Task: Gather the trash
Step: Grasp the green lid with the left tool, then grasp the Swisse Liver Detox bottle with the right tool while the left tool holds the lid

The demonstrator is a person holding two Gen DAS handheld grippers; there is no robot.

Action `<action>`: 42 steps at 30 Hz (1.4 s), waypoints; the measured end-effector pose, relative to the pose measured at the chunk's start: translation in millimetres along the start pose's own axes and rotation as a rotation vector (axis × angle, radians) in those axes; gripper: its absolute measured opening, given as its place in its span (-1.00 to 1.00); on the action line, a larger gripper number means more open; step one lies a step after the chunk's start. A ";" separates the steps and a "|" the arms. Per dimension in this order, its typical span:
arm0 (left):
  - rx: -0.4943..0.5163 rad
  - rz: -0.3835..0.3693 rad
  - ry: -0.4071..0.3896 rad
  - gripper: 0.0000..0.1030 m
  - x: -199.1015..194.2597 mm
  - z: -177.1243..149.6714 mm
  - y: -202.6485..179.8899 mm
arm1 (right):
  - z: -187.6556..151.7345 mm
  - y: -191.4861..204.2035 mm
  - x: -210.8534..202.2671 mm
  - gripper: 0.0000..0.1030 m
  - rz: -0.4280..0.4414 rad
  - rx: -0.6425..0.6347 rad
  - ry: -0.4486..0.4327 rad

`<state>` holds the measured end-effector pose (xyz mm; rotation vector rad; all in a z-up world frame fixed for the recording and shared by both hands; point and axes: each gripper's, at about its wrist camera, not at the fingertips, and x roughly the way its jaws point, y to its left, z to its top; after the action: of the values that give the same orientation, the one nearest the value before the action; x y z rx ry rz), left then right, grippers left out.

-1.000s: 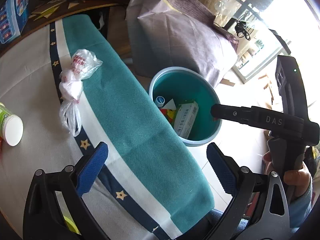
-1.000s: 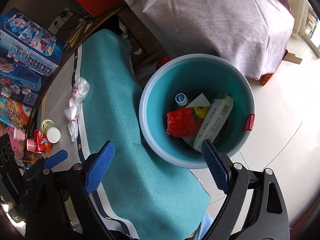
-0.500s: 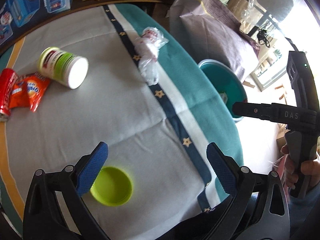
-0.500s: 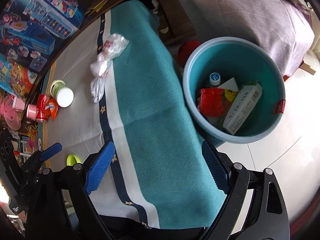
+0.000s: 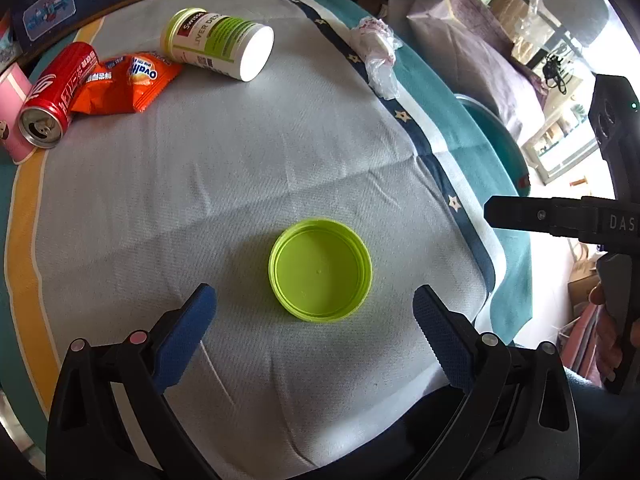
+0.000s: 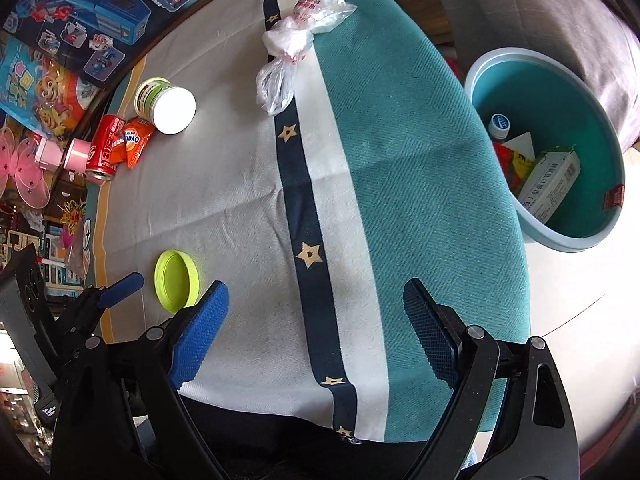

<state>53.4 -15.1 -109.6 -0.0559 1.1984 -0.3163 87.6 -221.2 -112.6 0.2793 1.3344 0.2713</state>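
A lime-green lid point(image 5: 320, 274) lies open side up on the grey cloth, just ahead of my open left gripper point(image 5: 312, 294) and between the lines of its fingers. Farther back lie a white-and-green bottle point(image 5: 218, 46) on its side, an orange snack packet point(image 5: 128, 82), a red can point(image 5: 56, 94) and a knotted clear plastic bag point(image 5: 376, 54). My right gripper point(image 6: 315, 290) hangs open and empty over the star-striped band of the cloth, to the right of the lid point(image 6: 176, 276). The teal bin point(image 6: 540, 92) stands on the floor at the right with a box, a red wrapper and a small bottle inside.
The round table point(image 6: 420, 160) ends in a teal cloth border near the bin. Toy boxes point(image 6: 100, 12) and pink items point(image 6: 52, 156) crowd the far left edge. A covered chair point(image 5: 480, 52) stands behind the bin. A hand point(image 5: 612, 344) holds the right gripper's handle.
Both views have swung away from the bin and over the table. The green lid has come to lie just ahead of the left gripper's fingers. Neither gripper's opening has changed.
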 end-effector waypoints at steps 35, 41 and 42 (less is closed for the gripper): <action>-0.157 0.059 -0.188 0.06 -39.9 39.7 74.7 | 88.8 100.4 19.0 0.74 -0.025 -0.257 -0.003; -0.189 0.053 -0.215 0.06 -47.7 52.4 98.8 | 126.6 155.1 38.7 0.74 -0.043 -0.372 0.007; -0.196 0.049 -0.215 0.06 -46.9 54.3 102.6 | 132.5 162.0 43.5 0.74 -0.042 -0.383 0.013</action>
<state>109.9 88.8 -68.7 -0.2254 1.0121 -0.1442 220.8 -60.2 -67.4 -0.0729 1.2705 0.4853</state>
